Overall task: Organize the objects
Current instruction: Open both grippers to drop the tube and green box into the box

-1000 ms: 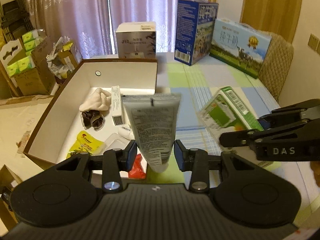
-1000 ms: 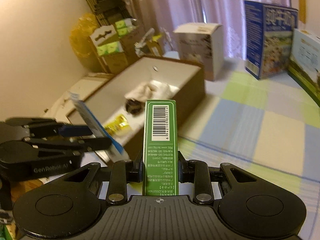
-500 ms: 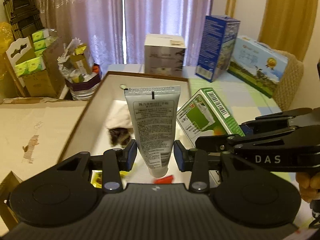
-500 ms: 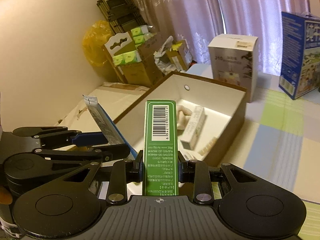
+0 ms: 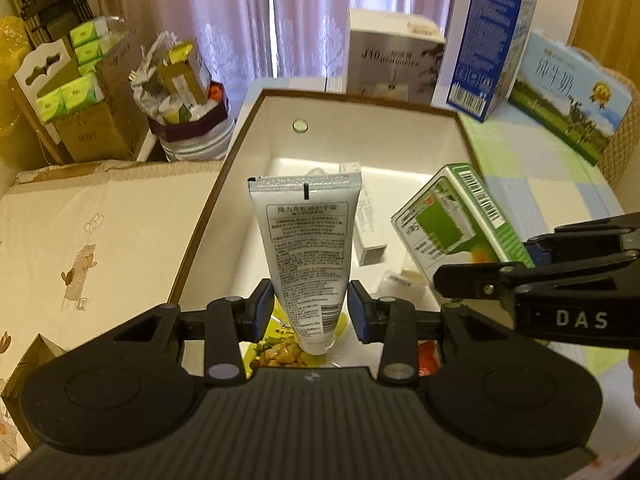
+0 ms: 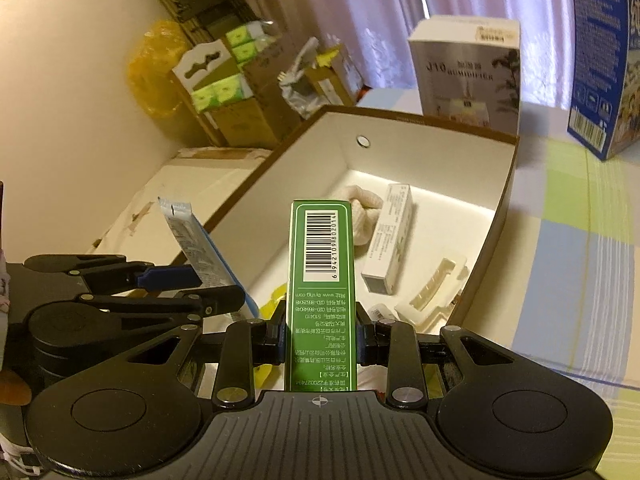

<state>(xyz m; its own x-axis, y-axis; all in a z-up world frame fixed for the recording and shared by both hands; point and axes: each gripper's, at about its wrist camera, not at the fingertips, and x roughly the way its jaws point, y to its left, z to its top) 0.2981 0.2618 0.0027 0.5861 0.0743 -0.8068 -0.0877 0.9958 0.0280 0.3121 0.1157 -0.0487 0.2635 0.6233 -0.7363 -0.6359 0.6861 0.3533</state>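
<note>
1. Left gripper (image 5: 311, 311) clamped on grey tube (image 5: 307, 248), crimped end pointing away, held over the open box (image 5: 362, 138)
2. Right gripper (image 6: 320, 332) clamped on green carton (image 6: 320, 276), barcode side facing camera, also held over the box, just beside the tube
3. Inside box: white slim carton (image 6: 390, 236), beige cloth (image 6: 364, 210), yellow packet (image 5: 280, 350)
4. Box sits on checked tablecloth (image 6: 568, 208)
</note>
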